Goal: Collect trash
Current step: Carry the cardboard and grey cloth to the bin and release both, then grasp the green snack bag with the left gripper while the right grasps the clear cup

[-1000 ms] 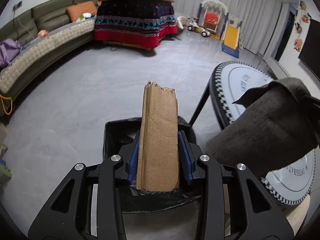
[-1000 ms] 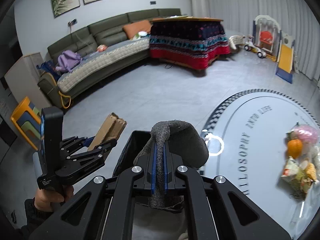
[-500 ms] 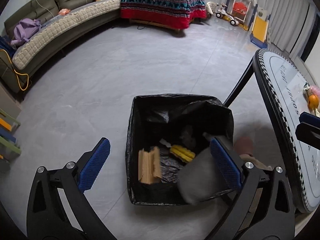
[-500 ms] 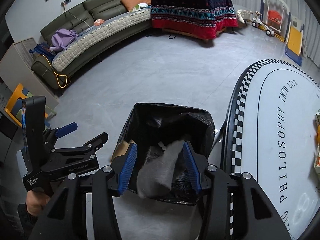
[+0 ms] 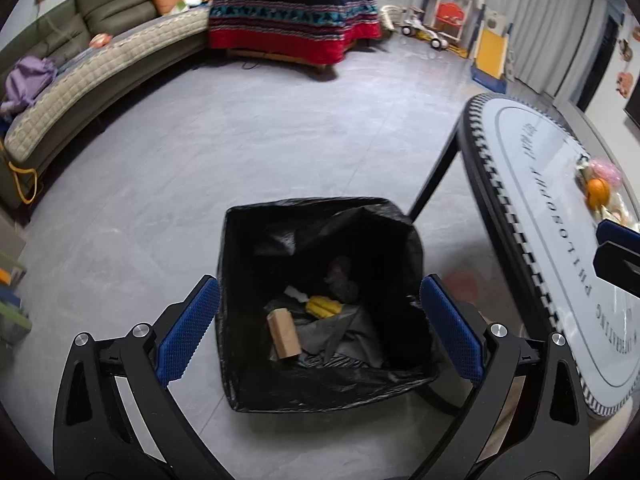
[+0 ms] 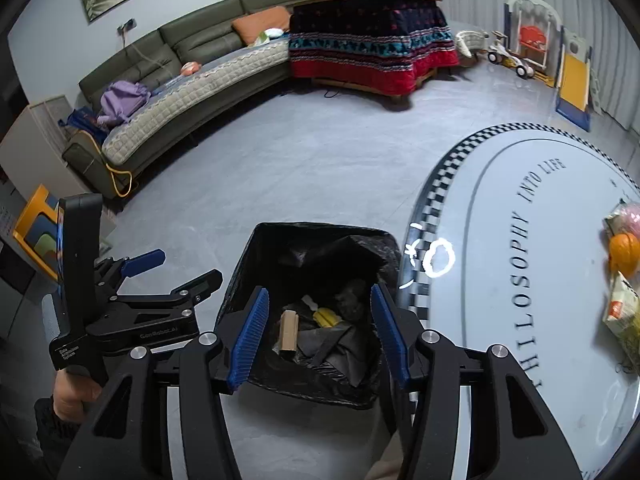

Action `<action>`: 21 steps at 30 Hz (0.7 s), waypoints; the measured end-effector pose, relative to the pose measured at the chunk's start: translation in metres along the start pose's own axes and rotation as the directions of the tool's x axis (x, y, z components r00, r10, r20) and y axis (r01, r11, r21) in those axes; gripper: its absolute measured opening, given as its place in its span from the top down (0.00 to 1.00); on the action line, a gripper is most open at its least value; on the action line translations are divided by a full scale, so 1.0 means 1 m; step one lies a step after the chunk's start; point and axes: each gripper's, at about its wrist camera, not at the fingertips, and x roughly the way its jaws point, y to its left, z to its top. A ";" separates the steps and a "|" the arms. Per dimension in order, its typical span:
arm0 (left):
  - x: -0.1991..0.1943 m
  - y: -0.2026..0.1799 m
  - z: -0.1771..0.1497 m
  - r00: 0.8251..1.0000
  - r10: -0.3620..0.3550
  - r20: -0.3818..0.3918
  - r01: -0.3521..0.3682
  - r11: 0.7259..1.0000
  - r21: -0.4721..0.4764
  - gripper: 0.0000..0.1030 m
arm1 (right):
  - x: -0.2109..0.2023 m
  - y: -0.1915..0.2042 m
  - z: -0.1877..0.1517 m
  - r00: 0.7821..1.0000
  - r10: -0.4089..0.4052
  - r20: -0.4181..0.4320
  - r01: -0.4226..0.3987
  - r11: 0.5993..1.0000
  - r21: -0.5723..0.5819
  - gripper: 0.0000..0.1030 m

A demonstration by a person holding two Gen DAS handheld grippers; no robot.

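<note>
A bin lined with a black bag (image 5: 320, 216) stands on the floor by the table; it also shows in the right wrist view (image 6: 320, 232). Inside lie a folded cardboard piece (image 5: 284, 332) (image 6: 289, 329), a yellow item (image 5: 325, 306) (image 6: 328, 317) and a grey crumpled cloth (image 5: 341, 280) (image 6: 352, 298). My left gripper (image 5: 316, 332) is open and empty above the bin; it also shows from the side in the right wrist view (image 6: 180, 276). My right gripper (image 6: 318, 334) is open and empty over the bin. More trash, an orange fruit and wrappers (image 6: 622, 264) (image 5: 598, 190), lies on the table.
A round table with a checkered rim (image 6: 436, 200) (image 5: 492, 184) stands right of the bin, one black leg (image 5: 434, 176) beside it. A curved sofa (image 6: 180, 92), a draped table (image 6: 368, 52) and toys (image 6: 532, 48) line the far side of the grey floor.
Both grippers opened over the bin. The cardboard dropped from the left and the grey cloth from the right; both now lie in the bin.
</note>
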 end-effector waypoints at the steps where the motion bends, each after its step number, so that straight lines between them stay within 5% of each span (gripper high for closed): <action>1: -0.002 -0.007 0.003 1.000 -0.010 0.006 0.010 1.000 0.015 0.06 | -0.005 -0.007 0.000 1.000 -0.008 0.009 0.008 1.000 0.010 0.45; 12: -0.009 -0.122 0.026 0.990 -0.143 0.004 0.139 0.970 0.201 0.06 | -0.056 -0.102 -0.017 0.990 -0.127 0.059 0.119 0.985 0.124 0.42; 21: -0.008 -0.238 0.032 0.957 -0.284 -0.064 0.283 0.853 0.439 0.06 | -0.097 -0.201 -0.055 0.960 -0.280 0.021 0.264 0.925 0.275 0.42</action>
